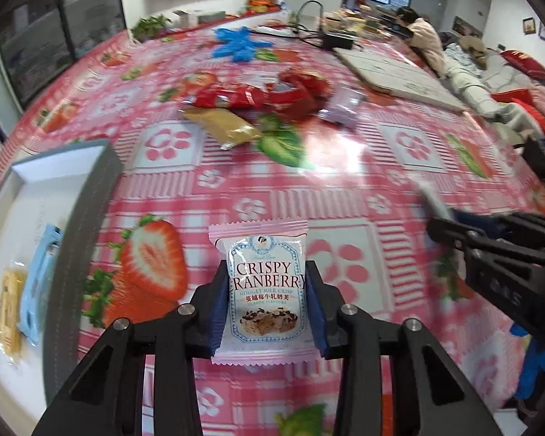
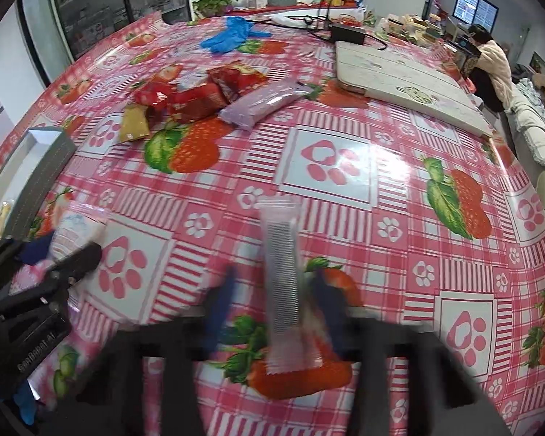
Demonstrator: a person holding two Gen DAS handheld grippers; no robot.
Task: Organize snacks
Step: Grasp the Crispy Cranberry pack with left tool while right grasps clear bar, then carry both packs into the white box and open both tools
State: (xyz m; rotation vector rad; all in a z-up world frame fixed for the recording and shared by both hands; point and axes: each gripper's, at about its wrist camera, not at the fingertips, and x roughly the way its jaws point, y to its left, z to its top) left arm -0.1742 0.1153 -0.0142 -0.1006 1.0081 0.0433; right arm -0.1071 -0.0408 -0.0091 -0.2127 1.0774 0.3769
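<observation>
strawberry tablecloth (image 1: 345,167) | grey box (image 1: 91,196) at its left edge | left gripper (image 1: 269,287) clamped on cranberry nougat packet (image 1: 263,290), right of box | right gripper (image 2: 272,290) blurred, slim clear packet (image 2: 281,279) between its parted fingers, grip unclear

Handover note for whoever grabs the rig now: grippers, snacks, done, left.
Left gripper: jaws shut on the pink-edged Crispy Cranberry nougat packet, held above the strawberry-print tablecloth.
Right gripper: a slim clear striped stick packet sits between its jaws; motion blur hides whether the grip is closed.
Done: a light blue packet and a yellow cracker packet lie in the grey-walled white tray on the left.
Left: both held packets, plus the pile further back: red wrappers, a tan packet and a lilac packet.
</observation>
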